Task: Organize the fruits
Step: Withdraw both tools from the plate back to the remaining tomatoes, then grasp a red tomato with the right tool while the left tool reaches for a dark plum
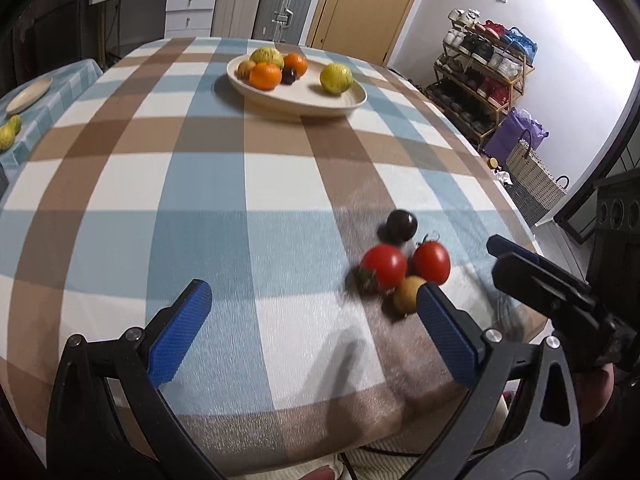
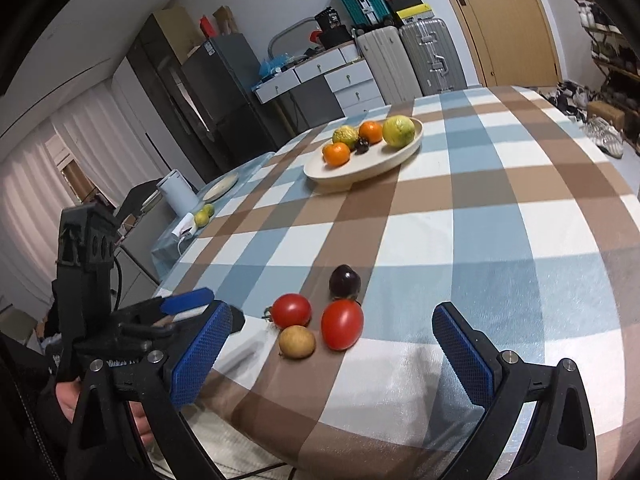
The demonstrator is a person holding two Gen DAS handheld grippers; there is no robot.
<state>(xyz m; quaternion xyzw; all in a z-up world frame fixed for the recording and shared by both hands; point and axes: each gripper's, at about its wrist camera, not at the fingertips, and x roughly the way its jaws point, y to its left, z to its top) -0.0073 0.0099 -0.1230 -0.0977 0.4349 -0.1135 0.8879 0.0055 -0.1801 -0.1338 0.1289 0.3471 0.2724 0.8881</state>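
1. Left gripper point(image 1: 314, 330): jaws spread wide, nothing between the blue pads; it hangs low over the near edge of the checked tablecloth point(image 1: 208, 184).
2. Right gripper point(image 2: 332, 354): also wide open and empty, at the same near edge. The small fruit cluster sits just ahead of the gap between its fingers.
3. Cluster, near table edge: brown longan-like fruit point(image 2: 297, 342) closest; round tomato point(image 2: 291, 310) and oval tomato point(image 2: 342, 324) just behind it, each touching or nearly touching it; dark plum point(image 2: 344, 281) just beyond the tomatoes.
4. In the left wrist view the right pad overlaps the brown fruit; contact cannot be told.
5. Far side: cream oval plate point(image 1: 344, 103) holding two oranges point(image 1: 265, 76), two yellow-green citrus point(image 1: 336, 78), a dark plum and a small brown fruit.
6. Beyond, on an adjoining table: a second plate point(image 1: 28, 96), bare, with green citrus point(image 1: 8, 134) nearby.
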